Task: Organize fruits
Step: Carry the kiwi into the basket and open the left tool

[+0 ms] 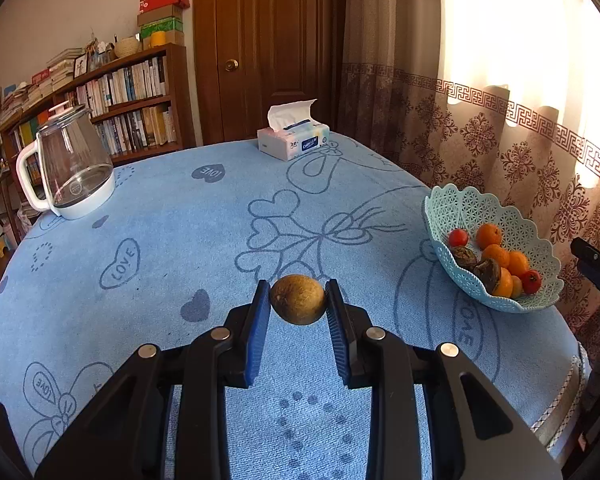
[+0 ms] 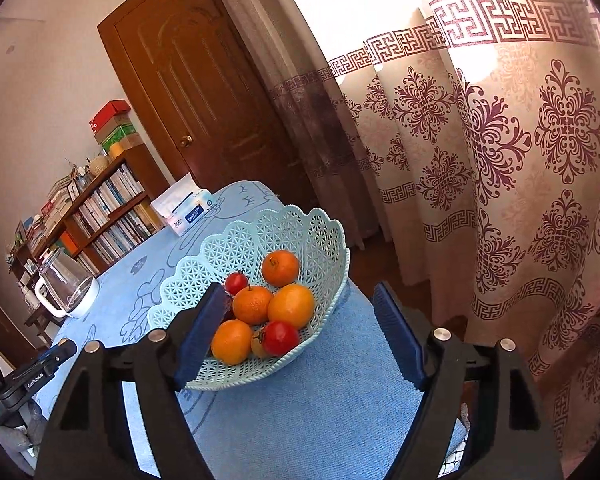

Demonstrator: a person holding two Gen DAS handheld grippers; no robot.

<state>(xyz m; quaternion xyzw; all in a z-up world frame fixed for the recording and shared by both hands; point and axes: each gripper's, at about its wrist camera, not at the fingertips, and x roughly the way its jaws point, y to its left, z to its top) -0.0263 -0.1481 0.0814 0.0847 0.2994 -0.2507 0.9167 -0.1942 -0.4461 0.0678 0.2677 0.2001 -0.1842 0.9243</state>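
The left gripper point(image 1: 298, 300) is pinching a round brown fruit point(image 1: 298, 299) between its blue pads point(image 1: 260, 320), one pad pressing each side, and the fruit is hanging clear above the blue tablecloth point(image 1: 160, 240). The right gripper point(image 2: 300, 332) is standing spread with nothing between its fingers; the near rim of the lattice basket point(image 2: 320, 232) is sitting in the gap below them, and I judge the pads are not touching it.

The step in hand looks like the carry: one loose fruit is picked up and is waiting to join the others. The basket point(image 1: 480, 208) is lying off to the right of the held fruit, near the table edge by the curtain, and it is already holding several oranges point(image 2: 291, 306), small red fruits point(image 2: 280, 336) and, in the left view, a couple of dark wrinkled ones point(image 1: 466, 258).

The next move is calling for a swing to the right, keeping the fruit high enough to clear the scalloped rim, then lowering over a free patch near the basket's left side before the pads let go. A round fruit may roll, so releasing low is the safer choice. The right tool is crowding the basket's near side and may need to back away.

Farther off, a glass kettle point(image 1: 74, 164) and a tissue box point(image 1: 294, 142) are sitting well apart from the work, with a bookshelf point(image 1: 132, 96) beyond
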